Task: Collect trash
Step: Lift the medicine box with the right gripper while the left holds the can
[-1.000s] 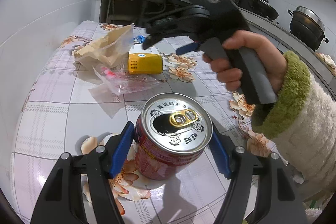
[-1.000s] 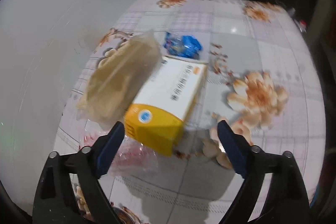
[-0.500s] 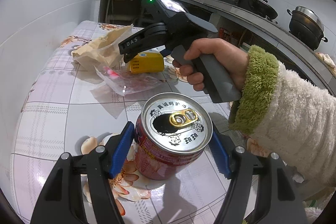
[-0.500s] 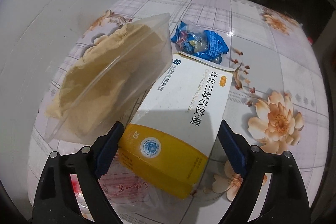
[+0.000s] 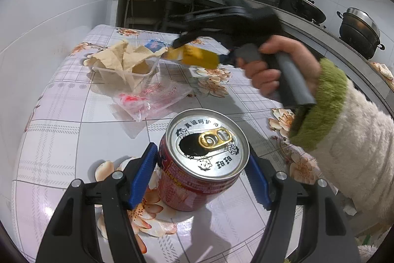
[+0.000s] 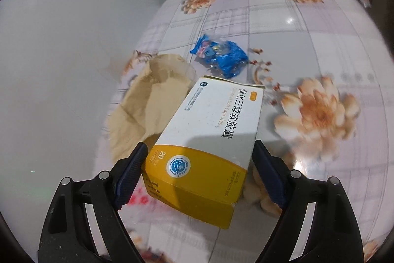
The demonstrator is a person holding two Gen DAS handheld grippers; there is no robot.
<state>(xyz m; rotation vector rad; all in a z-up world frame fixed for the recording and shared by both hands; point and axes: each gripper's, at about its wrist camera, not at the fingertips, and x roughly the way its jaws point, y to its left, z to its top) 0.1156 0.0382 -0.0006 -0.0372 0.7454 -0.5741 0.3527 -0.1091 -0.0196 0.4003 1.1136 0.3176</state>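
Floral table (image 5: pixel 61 130) — one can (image 5: pixel 202 159), one box (image 6: pixel 206 147)

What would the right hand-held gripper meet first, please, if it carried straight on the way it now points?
The right hand-held gripper already holds the yellow and white medicine box between its fingers. Beyond the box's far end, the blue wrapper on the flowered tablecloth seems next in line, though depth is unclear.

Bare tabletop (image 5: pixel 61 139) lies along the wall-side edge. Toward the far edge, a plastic tray (image 5: pixel 125 70), clear bag (image 5: pixel 152 100) and blue wrapper (image 6: pixel 219 58) crowd the middle.
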